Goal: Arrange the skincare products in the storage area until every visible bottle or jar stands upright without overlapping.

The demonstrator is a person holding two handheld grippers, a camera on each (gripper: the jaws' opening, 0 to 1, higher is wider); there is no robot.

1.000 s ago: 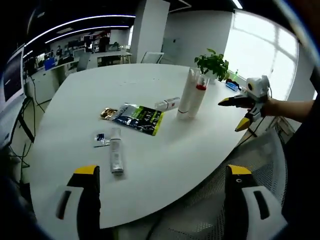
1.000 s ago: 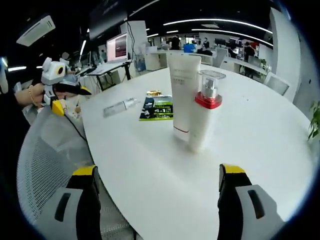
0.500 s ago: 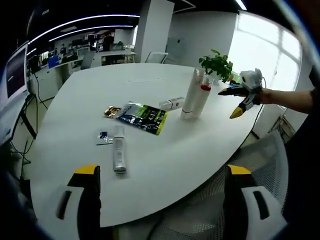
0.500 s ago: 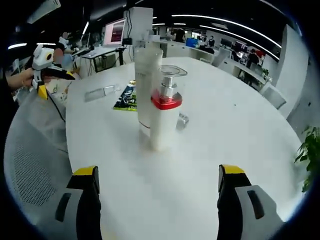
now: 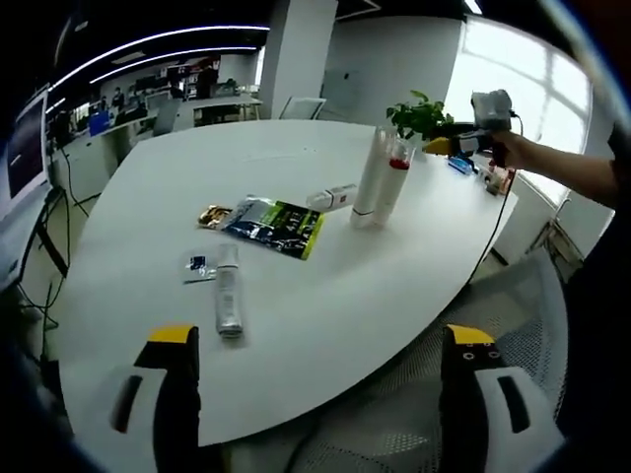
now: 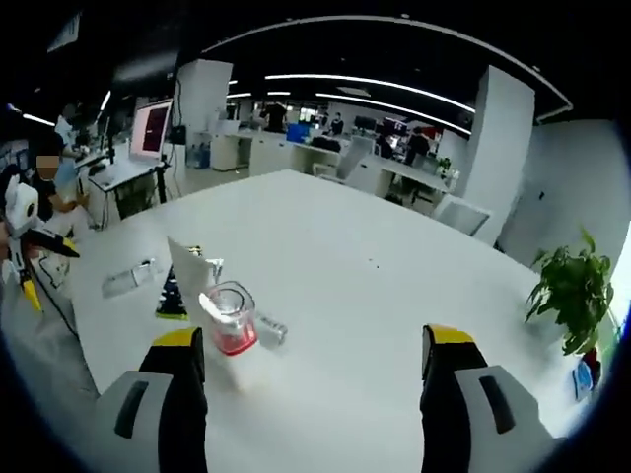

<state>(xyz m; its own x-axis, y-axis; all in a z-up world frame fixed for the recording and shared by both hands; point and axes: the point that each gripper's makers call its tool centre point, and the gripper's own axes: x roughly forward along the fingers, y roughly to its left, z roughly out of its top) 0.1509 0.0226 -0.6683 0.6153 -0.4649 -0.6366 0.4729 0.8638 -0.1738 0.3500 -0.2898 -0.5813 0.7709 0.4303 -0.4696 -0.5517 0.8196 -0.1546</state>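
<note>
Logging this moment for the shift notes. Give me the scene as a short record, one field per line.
surface: white table
standing: tall white tube and red-collared pump bottle, side by side
lying flat: small white bottle, clear tube, green sachet, gold packet
left gripper: open, at the near table edge
right gripper: open, above the pump bottle
background: potted plant

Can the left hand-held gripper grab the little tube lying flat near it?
Probably yes: the left hand-held gripper is open, and bare white table lies between it and the small silver tube.
</note>
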